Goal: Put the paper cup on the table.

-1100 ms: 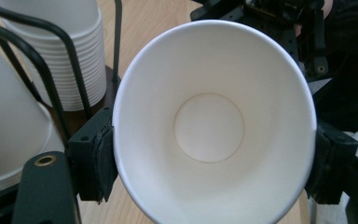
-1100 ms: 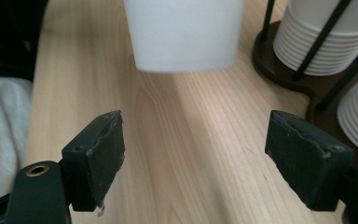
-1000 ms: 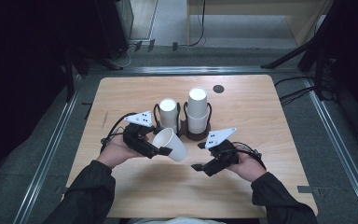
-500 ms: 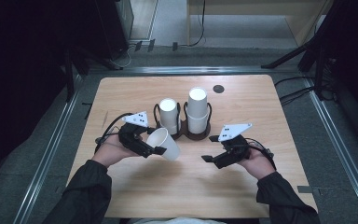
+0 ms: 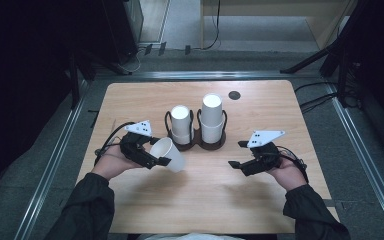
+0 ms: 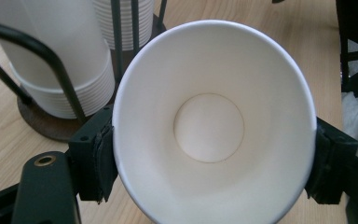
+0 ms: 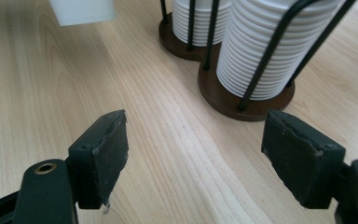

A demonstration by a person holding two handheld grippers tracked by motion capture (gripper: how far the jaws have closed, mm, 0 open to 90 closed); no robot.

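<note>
The left gripper [image 5: 161, 161] clamped its jaws on a white paper cup [image 5: 170, 154], while the right gripper [image 5: 236, 156] had just narrowed its jaws slightly, apart and empty above the desk [image 5: 200, 200].

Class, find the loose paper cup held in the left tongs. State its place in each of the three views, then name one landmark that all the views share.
High view: the cup lies on its side left of centre, in the left tongs.
Left gripper view: the cup sits in the middle, mouth toward the camera, pads on both sides.
Right gripper view: the cup's base is at the top left edge.
Shared landmark: the cup rack.
</note>
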